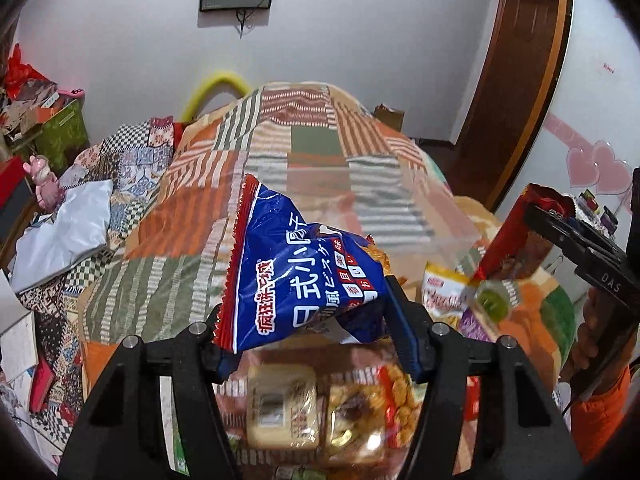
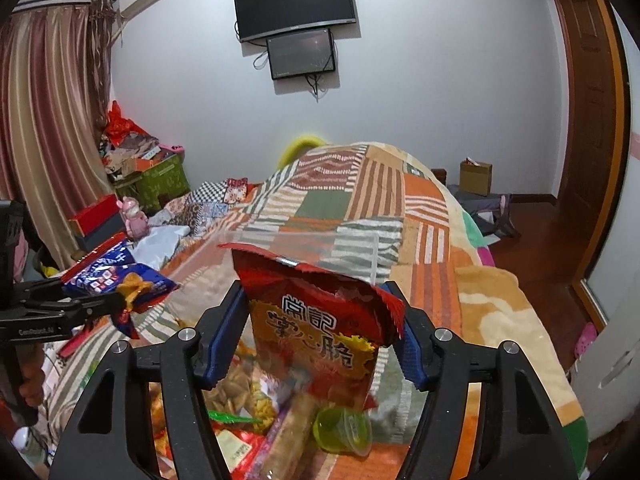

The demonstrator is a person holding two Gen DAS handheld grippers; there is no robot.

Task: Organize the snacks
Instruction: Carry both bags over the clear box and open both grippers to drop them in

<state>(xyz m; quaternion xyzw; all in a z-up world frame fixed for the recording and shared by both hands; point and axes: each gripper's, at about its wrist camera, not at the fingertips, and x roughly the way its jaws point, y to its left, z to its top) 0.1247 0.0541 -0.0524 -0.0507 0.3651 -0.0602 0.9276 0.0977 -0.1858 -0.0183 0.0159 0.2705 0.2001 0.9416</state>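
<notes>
Gripping blue snack bag (image 1: 296, 276) in left tool (image 1: 316, 340), red snack bag (image 2: 320, 320) in right tool (image 2: 312, 344)

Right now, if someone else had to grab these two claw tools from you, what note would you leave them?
Left gripper: closed on the blue snack bag, held up off the bed.
Right gripper: closed on the red snack bag, also lifted.
The clear plastic box sits on the patchwork blanket just ahead of both bags; I can't tell whether anything is in it yet.
The loose snacks lie in a pile on the bed below the grippers, among them a green jelly cup.
Left to do: probably set both bags in the box, then come back for the pile.
</notes>
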